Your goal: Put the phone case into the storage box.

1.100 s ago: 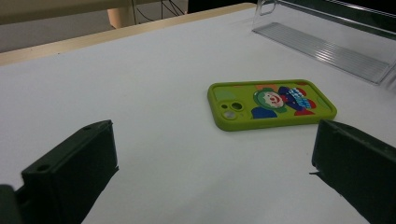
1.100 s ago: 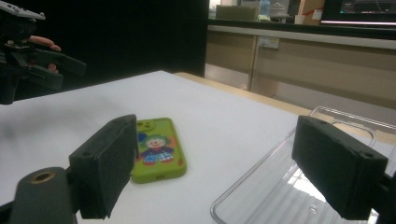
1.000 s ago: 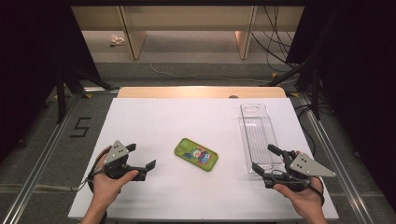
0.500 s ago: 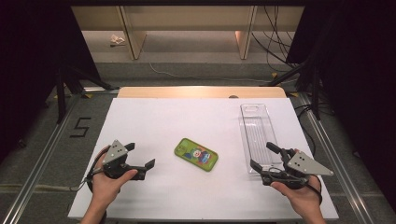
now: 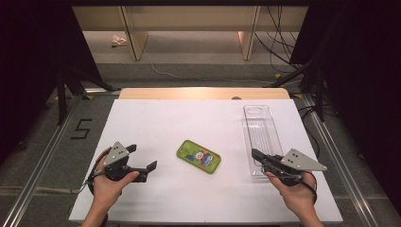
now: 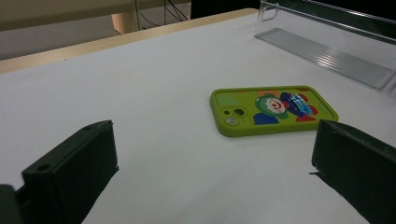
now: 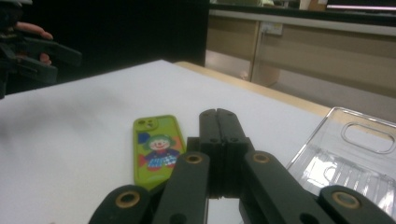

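Note:
A green phone case [image 5: 198, 157] with a cartoon clown picture lies flat in the middle of the white table [image 5: 189, 118]. My left gripper [image 5: 142, 157] rests to its left, open, with nothing between its jaws. In the left gripper view the case [image 6: 273, 109] lies ahead and to the right of the left gripper [image 6: 212, 140]. My right gripper [image 5: 257, 153] sits right of the case, over the near end of a clear plastic tray [image 5: 261, 135]. Its jaws have just been closing with nothing between them. In its own view the right gripper [image 7: 218, 116] is shut, with the case [image 7: 156, 147] beyond and to the left.
The clear tray [image 7: 355, 154] runs lengthwise along the table's right side. A wooden strip [image 5: 203, 93] borders the far edge. Black stand legs and cables stand on the floor beyond. The left hand and its gripper [image 7: 42, 53] appear far off in the right gripper view.
The right gripper's jaws, spread apart before, have come together on nothing. Both hands stay about where they were, and the phone case and tray have not moved.

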Tool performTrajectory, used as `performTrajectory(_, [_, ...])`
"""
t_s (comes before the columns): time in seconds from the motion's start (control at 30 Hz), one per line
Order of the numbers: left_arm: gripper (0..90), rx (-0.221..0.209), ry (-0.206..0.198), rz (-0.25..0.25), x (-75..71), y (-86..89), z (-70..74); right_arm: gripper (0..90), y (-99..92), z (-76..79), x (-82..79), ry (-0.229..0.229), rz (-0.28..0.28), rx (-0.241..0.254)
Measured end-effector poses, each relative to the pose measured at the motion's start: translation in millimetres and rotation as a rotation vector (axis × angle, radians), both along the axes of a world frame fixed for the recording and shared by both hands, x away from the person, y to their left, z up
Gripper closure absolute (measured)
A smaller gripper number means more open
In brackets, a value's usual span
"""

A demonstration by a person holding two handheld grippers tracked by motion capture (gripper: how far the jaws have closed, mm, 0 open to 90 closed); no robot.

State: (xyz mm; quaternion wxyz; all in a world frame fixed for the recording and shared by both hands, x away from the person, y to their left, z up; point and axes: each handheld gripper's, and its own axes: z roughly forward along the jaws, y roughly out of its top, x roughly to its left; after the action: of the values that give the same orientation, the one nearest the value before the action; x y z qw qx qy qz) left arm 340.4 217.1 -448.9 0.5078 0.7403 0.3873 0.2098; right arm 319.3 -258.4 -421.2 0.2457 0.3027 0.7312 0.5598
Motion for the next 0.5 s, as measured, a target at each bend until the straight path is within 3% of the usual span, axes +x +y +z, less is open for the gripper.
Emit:
performTrajectory(0.33, [0.0,0.003,-0.003,-0.003,-0.2,-1.1,0.8,90.0,26.0,-3.4,11.5,0.058,-0.015,-0.037])
performTrajectory(0.5, [0.0,0.004,-0.002,-0.007,-0.1,-1.1,0.4,90.0,47.7,-6.5,23.8,0.089,-0.013,-0.086])
